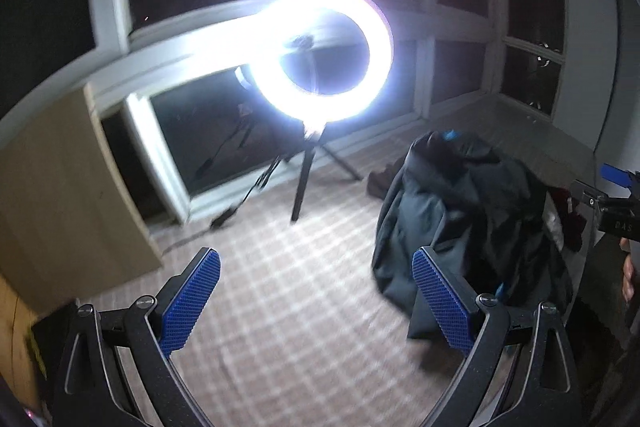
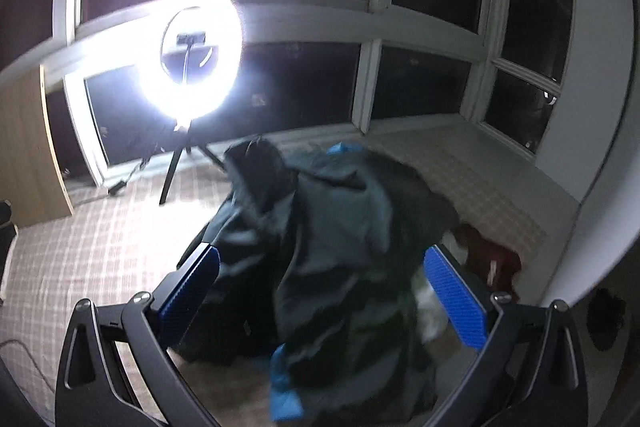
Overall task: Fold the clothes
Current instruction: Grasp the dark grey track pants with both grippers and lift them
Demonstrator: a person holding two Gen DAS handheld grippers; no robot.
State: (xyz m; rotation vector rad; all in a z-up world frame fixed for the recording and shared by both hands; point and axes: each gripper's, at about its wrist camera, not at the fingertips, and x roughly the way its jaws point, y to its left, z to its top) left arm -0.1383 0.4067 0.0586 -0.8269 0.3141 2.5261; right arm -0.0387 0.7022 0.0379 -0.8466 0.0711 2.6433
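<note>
Both tongs spread and empty, left tongs [image 1: 316,299] over bare checked bedding [image 1: 280,287], right tongs [image 2: 322,301] just before a heaped dark jacket [image 2: 336,227] with blue lining; looks soft, bulky, probably slippery, so best pinched at a hem or collar edge.

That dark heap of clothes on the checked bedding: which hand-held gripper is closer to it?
The right. The right hand-held gripper is open with the dark heap of clothes between its fingers. The left hand-held gripper is open over bare checked bedding, the heap to its right.
</note>
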